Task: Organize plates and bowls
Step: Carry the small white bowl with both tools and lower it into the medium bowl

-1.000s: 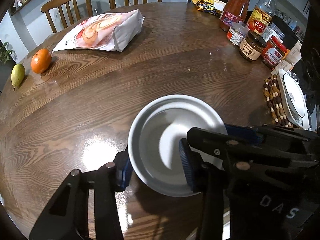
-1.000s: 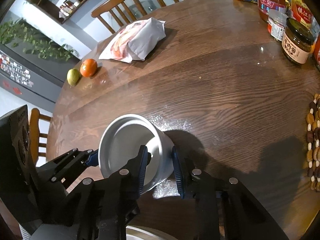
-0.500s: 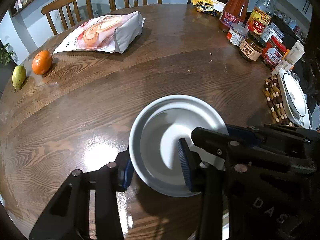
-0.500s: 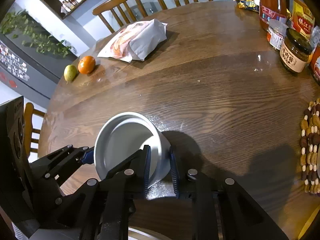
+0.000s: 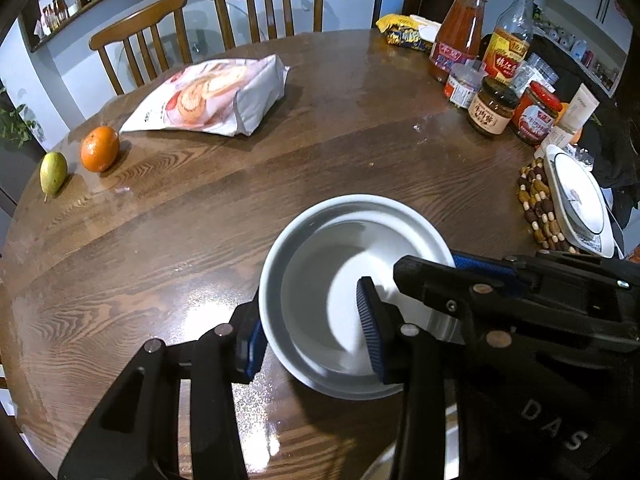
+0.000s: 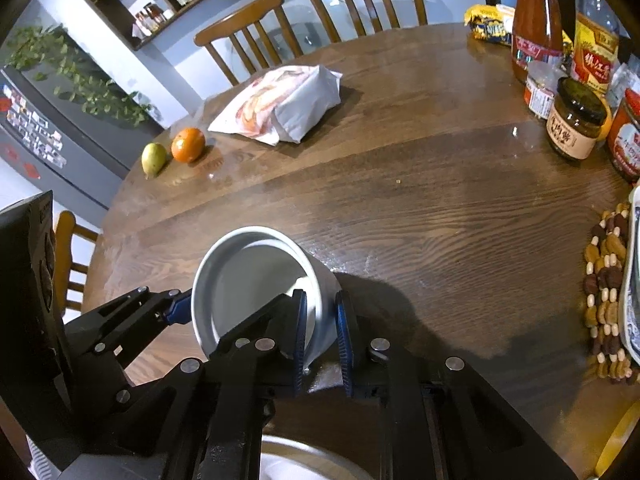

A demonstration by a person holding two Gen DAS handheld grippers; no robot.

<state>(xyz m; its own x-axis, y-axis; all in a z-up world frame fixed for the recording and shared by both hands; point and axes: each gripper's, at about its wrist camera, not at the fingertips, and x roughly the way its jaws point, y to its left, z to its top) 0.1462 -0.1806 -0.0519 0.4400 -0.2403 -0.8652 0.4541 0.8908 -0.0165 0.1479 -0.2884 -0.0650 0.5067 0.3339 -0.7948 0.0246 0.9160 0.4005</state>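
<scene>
Room: dining area, round dark wooden table [image 5: 248,200] with slatted wooden chairs [image 5: 264,8] behind it
Left gripper [image 5: 312,330]: fingers partly open, astride the near-left wall of the white bowl [image 5: 320,280]; one blue pad [image 5: 370,332] inside the bowl, the other outside against its left wall; whether they press cannot be told
Right gripper [image 6: 322,336]: fingers narrow, just been closing, one pad [image 6: 300,332] inside and one outside the bowl's right wall, which they pinch
Bowl: near the table's front edge, between both grippers; tipped, its mouth facing up and to the left in the right wrist view, base toward the right gripper; whether it rests on the table cannot be told
Second dish: pale rim [image 6: 304,456] showing below the right gripper
Far side: snack bag [image 5: 212,96], orange [image 5: 100,148] just beside a pear [image 5: 52,172]
Right edge: jars and bottles [image 5: 496,76], beaded trivet [image 5: 540,208] under a patterned plate [image 5: 580,200]
</scene>
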